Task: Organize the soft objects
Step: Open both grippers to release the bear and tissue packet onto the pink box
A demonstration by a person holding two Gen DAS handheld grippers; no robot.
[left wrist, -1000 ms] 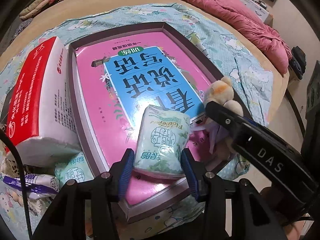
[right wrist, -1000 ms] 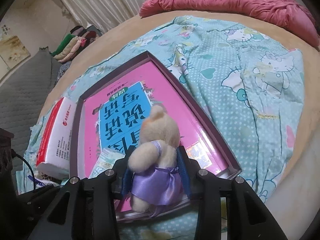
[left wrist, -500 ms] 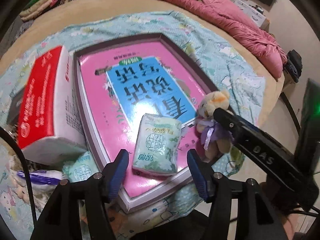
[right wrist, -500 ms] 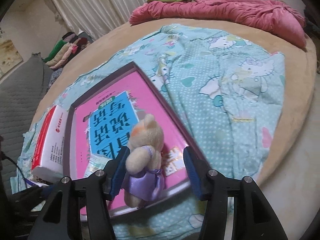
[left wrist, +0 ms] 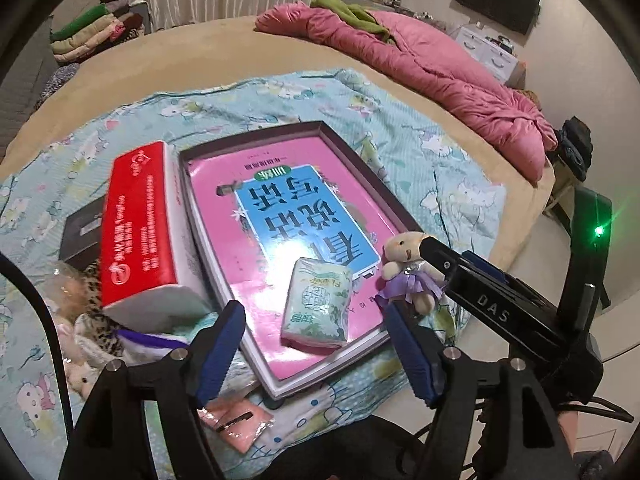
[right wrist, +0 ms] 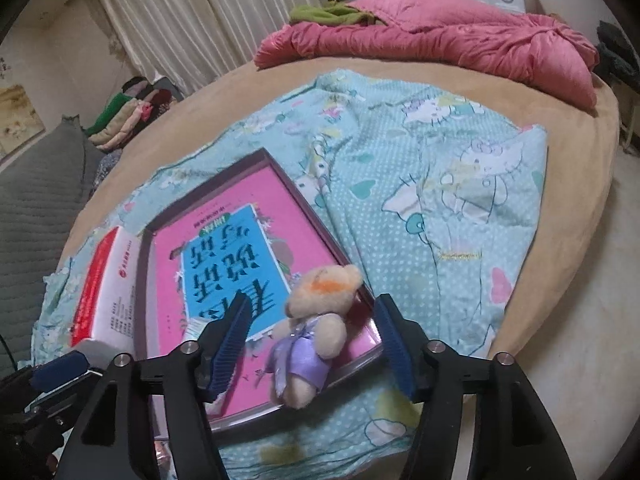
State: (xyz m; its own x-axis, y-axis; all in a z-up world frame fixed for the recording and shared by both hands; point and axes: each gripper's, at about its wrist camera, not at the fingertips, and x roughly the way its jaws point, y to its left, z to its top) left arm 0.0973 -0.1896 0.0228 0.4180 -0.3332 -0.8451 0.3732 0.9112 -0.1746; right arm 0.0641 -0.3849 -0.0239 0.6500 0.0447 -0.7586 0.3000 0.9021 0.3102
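A green-printed tissue pack (left wrist: 318, 306) and a small teddy bear (right wrist: 314, 330) in a purple dress lie at the near end of a shallow tray (left wrist: 362, 156) lined with a pink book, on the bed. The left gripper (left wrist: 316, 354) and right gripper (right wrist: 314, 338) have jaws just opened, released, pads clear. A red-and-white tissue box (left wrist: 138, 228) flanks the tray; half-hidden plush toys (left wrist: 86, 344) lie below it.

Leopard-print plush (left wrist: 94, 312): partly hidden under the red-and-white box (left wrist: 138, 232). Black box (left wrist: 82, 236): mostly covered behind the same box. Pink packet (left wrist: 236, 424): overlapped by the left gripper's finger (left wrist: 218, 354). Tissue pack (right wrist: 198, 326): nearly all behind the right gripper's finger (right wrist: 232, 346).
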